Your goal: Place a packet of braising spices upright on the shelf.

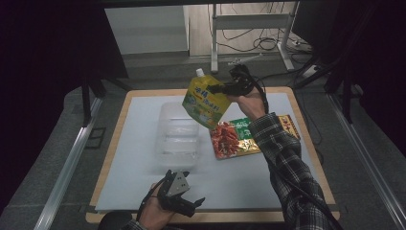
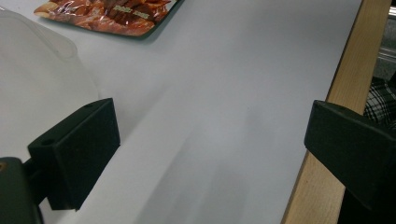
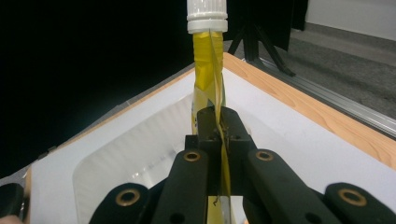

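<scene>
While the right gripper (image 3: 218,122) has its jaws clamped on the yellow pouch (image 3: 209,79), the left gripper (image 2: 210,149) shows jaws apart.

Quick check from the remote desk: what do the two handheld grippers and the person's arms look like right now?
Both grippers are black with two blocky jaws. The left gripper carries a grey three-cornered plate on top and a thin black cable. The right gripper has brass-ringed pivot holes on its linkage; a black cable trails down a dark plaid sleeve.
</scene>
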Available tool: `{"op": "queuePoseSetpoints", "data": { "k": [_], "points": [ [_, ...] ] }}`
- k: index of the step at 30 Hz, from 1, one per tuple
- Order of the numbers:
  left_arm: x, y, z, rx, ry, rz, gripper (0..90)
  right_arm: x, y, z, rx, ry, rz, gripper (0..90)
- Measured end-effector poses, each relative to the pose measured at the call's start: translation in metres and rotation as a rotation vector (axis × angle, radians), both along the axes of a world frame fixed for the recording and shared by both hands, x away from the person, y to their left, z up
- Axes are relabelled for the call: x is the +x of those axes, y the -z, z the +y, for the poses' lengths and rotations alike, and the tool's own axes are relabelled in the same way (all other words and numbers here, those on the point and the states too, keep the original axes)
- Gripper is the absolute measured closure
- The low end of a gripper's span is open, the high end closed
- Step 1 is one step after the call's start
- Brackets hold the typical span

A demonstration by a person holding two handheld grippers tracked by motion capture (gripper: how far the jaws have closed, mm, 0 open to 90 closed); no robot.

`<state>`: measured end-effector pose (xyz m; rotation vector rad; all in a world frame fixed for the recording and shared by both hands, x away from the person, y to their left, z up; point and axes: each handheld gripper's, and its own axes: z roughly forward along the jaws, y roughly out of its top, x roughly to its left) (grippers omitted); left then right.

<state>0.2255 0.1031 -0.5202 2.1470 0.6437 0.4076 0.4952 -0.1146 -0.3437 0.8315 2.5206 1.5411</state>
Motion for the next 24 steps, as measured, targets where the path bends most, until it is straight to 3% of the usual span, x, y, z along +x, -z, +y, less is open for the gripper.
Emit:
{"op": "queuePoseSetpoints", "data": {
  "k": [24],
  "points": [
    [0.0, 0.0, 0.0, 0.006, 0.01, 0.005, 4.2, 0.024, 0.002, 0.054, -0.03, -0.026, -0.038, 88.0]
  ]
}}
